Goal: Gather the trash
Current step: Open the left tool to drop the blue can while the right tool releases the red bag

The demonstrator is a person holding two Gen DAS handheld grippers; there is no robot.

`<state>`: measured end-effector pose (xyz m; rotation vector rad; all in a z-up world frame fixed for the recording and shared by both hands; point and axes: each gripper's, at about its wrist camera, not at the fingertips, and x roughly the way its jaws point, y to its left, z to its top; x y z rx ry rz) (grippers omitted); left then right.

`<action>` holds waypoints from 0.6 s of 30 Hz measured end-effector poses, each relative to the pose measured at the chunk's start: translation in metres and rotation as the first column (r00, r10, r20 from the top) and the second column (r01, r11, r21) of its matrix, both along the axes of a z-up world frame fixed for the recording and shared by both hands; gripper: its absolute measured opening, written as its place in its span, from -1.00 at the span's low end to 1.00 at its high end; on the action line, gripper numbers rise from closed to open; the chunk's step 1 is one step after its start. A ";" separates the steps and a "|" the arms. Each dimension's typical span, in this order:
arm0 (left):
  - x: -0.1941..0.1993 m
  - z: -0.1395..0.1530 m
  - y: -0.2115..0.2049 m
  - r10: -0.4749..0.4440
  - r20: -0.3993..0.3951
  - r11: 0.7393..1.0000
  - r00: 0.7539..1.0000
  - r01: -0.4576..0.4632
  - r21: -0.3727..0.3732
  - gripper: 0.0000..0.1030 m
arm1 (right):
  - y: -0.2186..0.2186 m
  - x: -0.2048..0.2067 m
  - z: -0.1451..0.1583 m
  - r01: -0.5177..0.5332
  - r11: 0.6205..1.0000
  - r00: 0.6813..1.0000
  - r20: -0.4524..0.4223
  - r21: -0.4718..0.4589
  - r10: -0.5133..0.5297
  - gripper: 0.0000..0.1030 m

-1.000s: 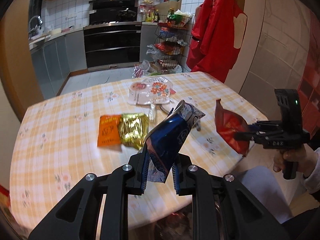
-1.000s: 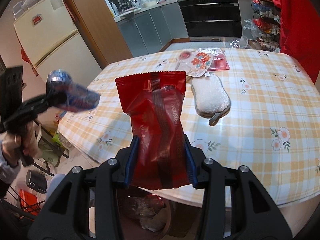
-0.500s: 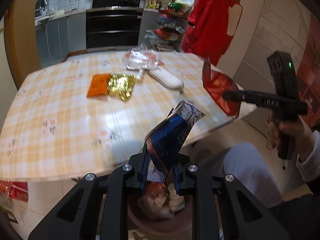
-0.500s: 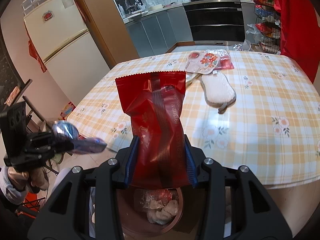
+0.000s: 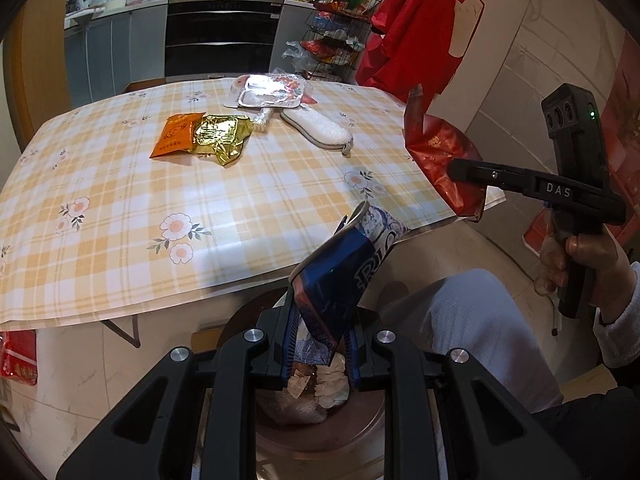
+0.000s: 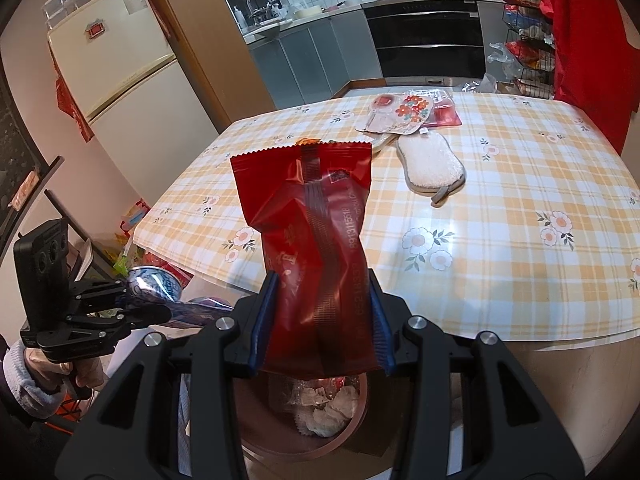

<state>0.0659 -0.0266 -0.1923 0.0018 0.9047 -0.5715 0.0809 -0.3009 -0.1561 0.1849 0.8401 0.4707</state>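
Observation:
My left gripper [image 5: 318,344] is shut on a crumpled blue and white wrapper [image 5: 344,276] and holds it over a round brown trash bin [image 5: 360,436] on the floor in front of the table. The bin holds crumpled paper and plastic. My right gripper [image 6: 322,328] is shut on a red snack wrapper [image 6: 316,248], also above the bin [image 6: 256,440]. In the left wrist view the right gripper [image 5: 468,172] hangs by the table's right corner with the red wrapper [image 5: 440,156]. An orange and gold wrapper [image 5: 204,136] lies on the table.
The checked tablecloth [image 5: 120,208] also carries a white sponge pad [image 5: 316,132] and a clear blister pack [image 5: 268,90]. A person's grey-clad knee [image 5: 472,328] is right of the bin. A fridge [image 6: 124,92] stands left, a wire rack [image 5: 336,44] and red coat [image 5: 424,28] behind.
Both grippers drew back off the table edge toward the person. The left one sank with the blue wrapper, and the trash bin came into view under both.

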 end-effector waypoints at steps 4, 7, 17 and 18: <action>0.000 -0.003 -0.003 -0.003 -0.004 1.000 1.000 0.003 0.004 -0.60 | 0.002 -0.003 0.002 -0.008 1.000 1.000 0.004 -0.002 0.008 -0.15; 0.003 -0.005 -0.004 0.004 -0.002 1.000 1.000 -0.004 0.007 -0.59 | 0.004 -0.002 0.002 -0.010 1.000 1.000 0.001 -0.004 0.010 -0.15; 0.010 -0.001 0.007 0.047 0.009 0.999 0.999 -0.046 -0.019 -0.39 | 0.010 -0.002 -0.002 -0.021 1.000 1.000 -0.013 -0.010 0.020 -0.15; 0.010 0.000 0.009 0.049 0.009 0.998 0.999 -0.049 -0.025 -0.39 | 0.010 -0.002 -0.003 -0.021 1.000 1.000 -0.014 -0.010 0.021 -0.15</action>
